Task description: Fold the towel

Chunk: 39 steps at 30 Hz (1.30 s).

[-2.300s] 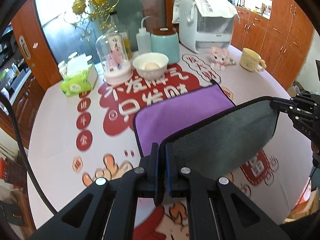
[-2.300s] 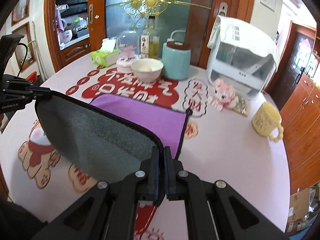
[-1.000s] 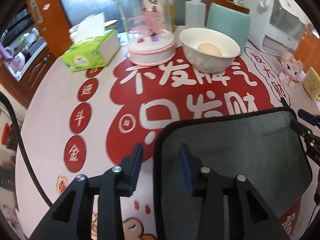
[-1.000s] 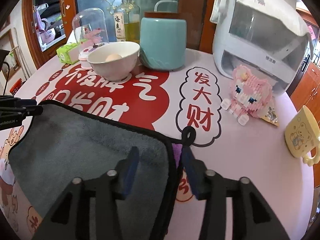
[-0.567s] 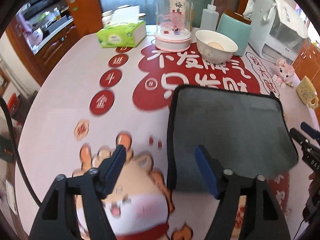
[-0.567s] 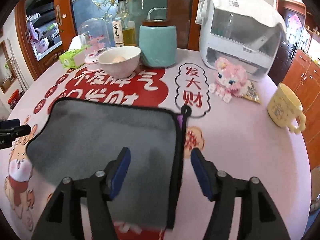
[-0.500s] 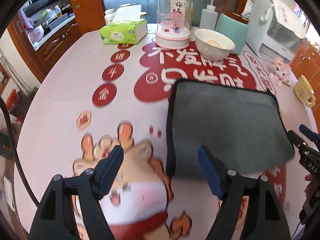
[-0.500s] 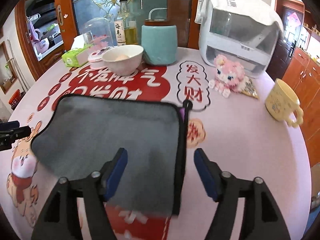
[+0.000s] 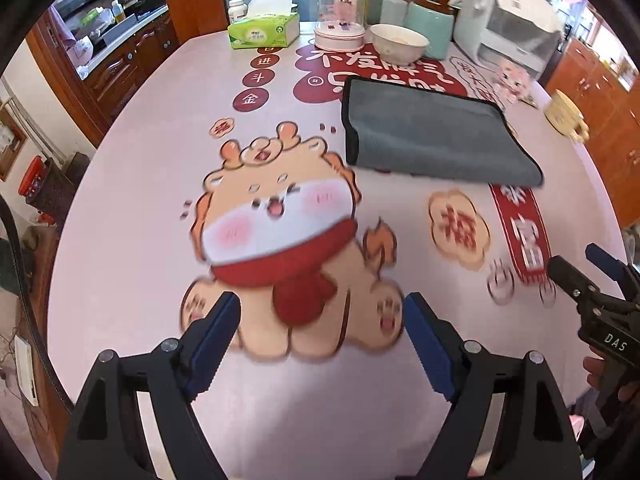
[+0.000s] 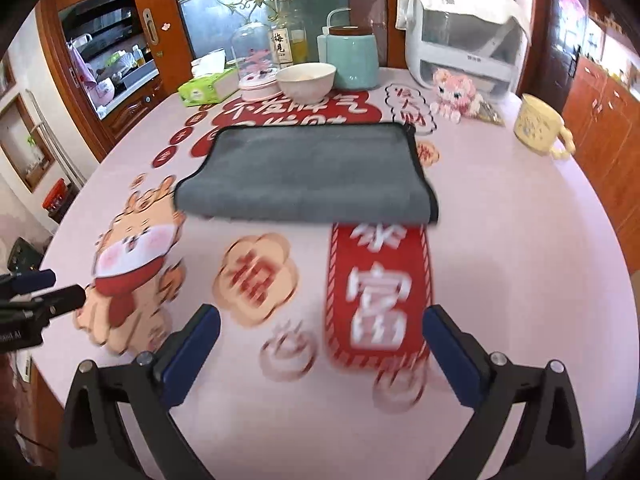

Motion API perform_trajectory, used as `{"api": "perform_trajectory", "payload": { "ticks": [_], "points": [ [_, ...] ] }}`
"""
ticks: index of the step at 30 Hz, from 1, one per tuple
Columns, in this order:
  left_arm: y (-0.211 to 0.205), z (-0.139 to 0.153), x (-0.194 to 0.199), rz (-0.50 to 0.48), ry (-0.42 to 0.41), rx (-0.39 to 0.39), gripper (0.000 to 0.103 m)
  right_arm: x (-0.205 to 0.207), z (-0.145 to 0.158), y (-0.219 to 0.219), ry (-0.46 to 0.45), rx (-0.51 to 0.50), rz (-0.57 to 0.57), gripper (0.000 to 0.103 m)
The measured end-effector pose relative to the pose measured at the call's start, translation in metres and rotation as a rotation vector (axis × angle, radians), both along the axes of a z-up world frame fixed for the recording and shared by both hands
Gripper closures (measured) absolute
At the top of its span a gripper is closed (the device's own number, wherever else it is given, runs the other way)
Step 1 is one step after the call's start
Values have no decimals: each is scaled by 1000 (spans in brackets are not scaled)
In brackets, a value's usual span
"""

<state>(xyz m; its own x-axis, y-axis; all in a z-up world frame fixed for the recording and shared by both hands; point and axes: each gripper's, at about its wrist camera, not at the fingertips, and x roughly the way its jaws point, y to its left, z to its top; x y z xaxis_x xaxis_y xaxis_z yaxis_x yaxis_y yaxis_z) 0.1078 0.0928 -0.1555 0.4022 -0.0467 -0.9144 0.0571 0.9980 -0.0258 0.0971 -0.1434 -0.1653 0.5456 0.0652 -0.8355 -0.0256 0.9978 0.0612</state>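
Observation:
The towel (image 9: pixel 428 132) lies folded in half on the table, grey side up with a black hem; it also shows in the right wrist view (image 10: pixel 312 172). My left gripper (image 9: pixel 322 320) is wide open and empty, well back from the towel near the table's front. My right gripper (image 10: pixel 318 332) is wide open and empty, also well short of the towel. Each gripper shows at the edge of the other's view, the right gripper (image 9: pixel 592 272) and the left gripper (image 10: pixel 48 292).
At the table's far side stand a green tissue box (image 9: pixel 264 32), a glass dome (image 9: pixel 342 12), a white bowl (image 10: pixel 306 80), a teal canister (image 10: pixel 354 62), a white appliance (image 10: pixel 460 28), a pink toy (image 10: pixel 456 94) and a yellow mug (image 10: pixel 538 130).
Both grippers folded the near edge over to the far side, let go of the towel, opened wide and drew back toward the table's front. The towel now lies flat, grey side up.

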Motion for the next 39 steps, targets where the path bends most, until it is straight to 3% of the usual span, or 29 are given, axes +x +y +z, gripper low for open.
{"api": "perform_trajectory", "payload": {
  "ticks": [7,13,23,28,39],
  "points": [
    [5,27,-59,-37,-26,-12,20,-68,13,16,113,133,-74,1],
    [-2,53,-89,-69,-62,-36,16,-109,48,21,95,101,-98,1],
    [-29,101,-98,-74,-131,-47,9,-122,112,5,1,99,-88,0],
    [-45,121,-104,-63,-142,-78,9,-130,124,-4,32,95,-81,0],
    [-61,130,-132,-14,-172,-11,9,-164,135,-5,30,124,-84,0]
  ]
}}
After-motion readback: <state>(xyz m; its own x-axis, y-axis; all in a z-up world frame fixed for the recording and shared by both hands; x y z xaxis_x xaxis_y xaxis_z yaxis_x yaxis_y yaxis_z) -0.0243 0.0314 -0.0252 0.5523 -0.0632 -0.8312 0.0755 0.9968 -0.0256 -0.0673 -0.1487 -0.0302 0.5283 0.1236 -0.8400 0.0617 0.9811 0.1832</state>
